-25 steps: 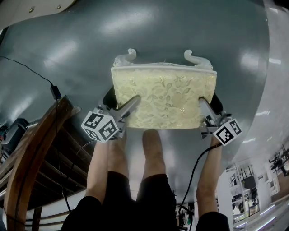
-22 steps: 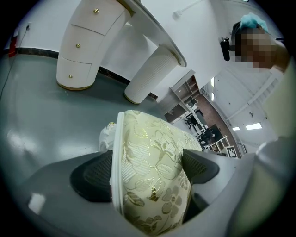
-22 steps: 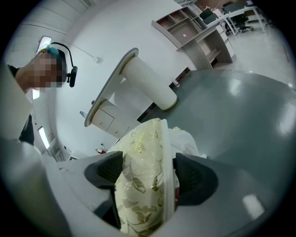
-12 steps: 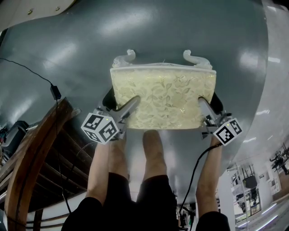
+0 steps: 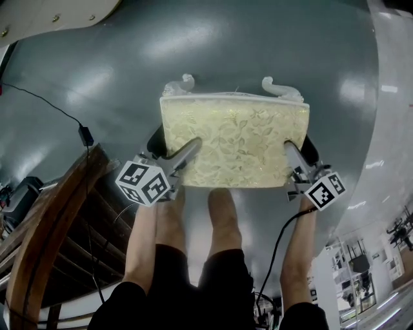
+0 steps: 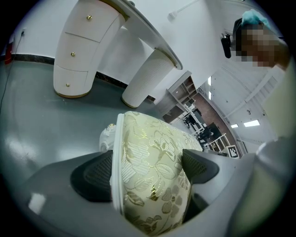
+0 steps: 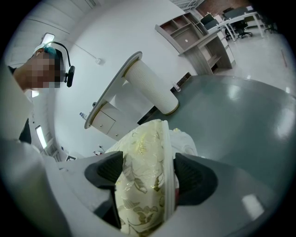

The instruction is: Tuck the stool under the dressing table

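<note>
Head view showed one stool [image 5: 235, 138] over the grey floor [image 5: 271, 38], two carved legs [image 5: 179, 84] at its far edge, left gripper [image 5: 173, 151] and right gripper [image 5: 301, 155] on its near corners, and only a corner of the dressing table [image 5: 51, 14], well apart.

Left gripper view alone showed jaws clamped on the cushion's edge, with one drawer pedestal [image 6: 76, 51] with three knobs [image 6: 72, 54] and one fluted leg [image 6: 147, 78] beyond.

Right gripper view showed its jaws clamped on the opposite edge.
</note>
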Demonstrator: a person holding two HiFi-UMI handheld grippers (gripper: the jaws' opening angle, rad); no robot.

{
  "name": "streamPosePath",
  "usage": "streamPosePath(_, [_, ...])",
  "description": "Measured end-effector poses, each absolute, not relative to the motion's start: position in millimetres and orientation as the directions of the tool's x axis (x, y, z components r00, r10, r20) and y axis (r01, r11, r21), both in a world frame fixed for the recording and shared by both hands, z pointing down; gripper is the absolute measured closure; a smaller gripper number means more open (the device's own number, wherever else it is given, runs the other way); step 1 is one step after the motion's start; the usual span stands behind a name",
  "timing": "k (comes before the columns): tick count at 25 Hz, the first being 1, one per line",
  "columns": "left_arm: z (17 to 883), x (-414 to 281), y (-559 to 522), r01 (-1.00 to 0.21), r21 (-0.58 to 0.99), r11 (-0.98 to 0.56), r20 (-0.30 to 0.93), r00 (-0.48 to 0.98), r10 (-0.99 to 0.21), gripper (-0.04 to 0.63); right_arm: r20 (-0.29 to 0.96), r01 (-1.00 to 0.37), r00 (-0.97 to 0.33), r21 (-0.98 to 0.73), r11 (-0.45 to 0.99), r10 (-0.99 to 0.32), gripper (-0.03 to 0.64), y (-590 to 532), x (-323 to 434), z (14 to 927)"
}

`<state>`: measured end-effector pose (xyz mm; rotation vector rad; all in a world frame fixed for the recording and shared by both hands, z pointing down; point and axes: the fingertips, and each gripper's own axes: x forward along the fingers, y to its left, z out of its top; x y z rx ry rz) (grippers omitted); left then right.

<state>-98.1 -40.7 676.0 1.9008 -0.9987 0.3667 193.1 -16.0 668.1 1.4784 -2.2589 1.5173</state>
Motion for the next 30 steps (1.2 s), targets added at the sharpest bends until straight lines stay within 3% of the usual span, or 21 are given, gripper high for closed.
streamPosePath(30, [675.6,-98.0,-37.5,-0.764,0.601,-0.234,0.592,0.622,-0.512,0.112,0.466,-0.721,-0.544,-0.686,0.104,-0.697,0.262,-15.4,195.1,667.9])
